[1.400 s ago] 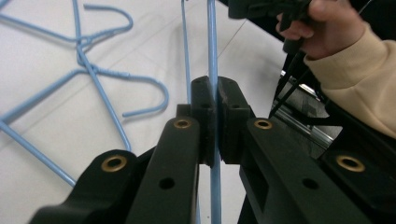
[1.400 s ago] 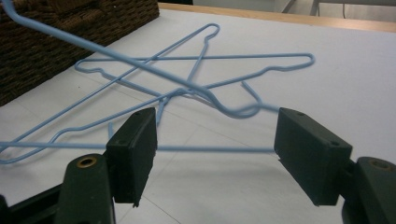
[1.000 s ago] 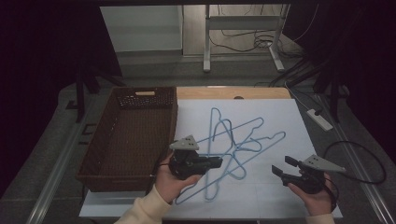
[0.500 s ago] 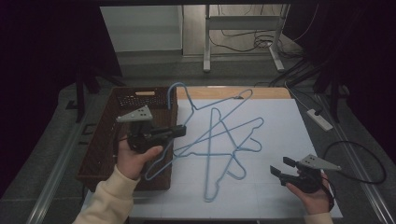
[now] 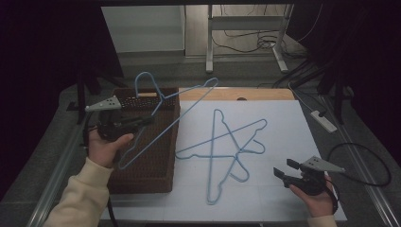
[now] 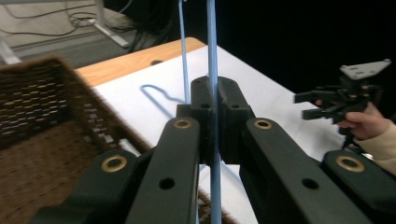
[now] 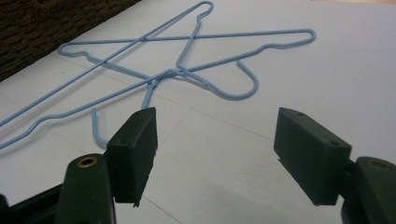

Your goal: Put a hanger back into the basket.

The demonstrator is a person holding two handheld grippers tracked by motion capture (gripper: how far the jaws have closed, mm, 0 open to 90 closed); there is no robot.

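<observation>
My left gripper [image 5: 147, 121] is shut on a blue wire hanger [image 5: 213, 81] and holds it tilted in the air over the brown wicker basket [image 5: 146, 165]. In the left gripper view the pads [image 6: 203, 100] pinch the hanger's wire [image 6: 212, 46], which runs straight up between them. Two more blue hangers [image 5: 227, 138] lie crossed on the white sheet [image 5: 283, 132]. At the sheet's front right my right gripper [image 5: 282, 171] stands open, low and empty. In the right gripper view the crossed hangers [image 7: 187, 70] lie just beyond its jaws [image 7: 215, 140].
The basket [image 6: 37, 116] stands along the sheet's left edge. A strip of wooden tabletop [image 5: 265, 93] shows behind the sheet. A white power strip [image 5: 324, 120] and cables lie off the right edge. The right hand and its gripper [image 6: 327, 100] show far off in the left gripper view.
My left gripper has carried the hanger up and to the left, from above the sheet to above the basket. The right gripper has stayed put.
</observation>
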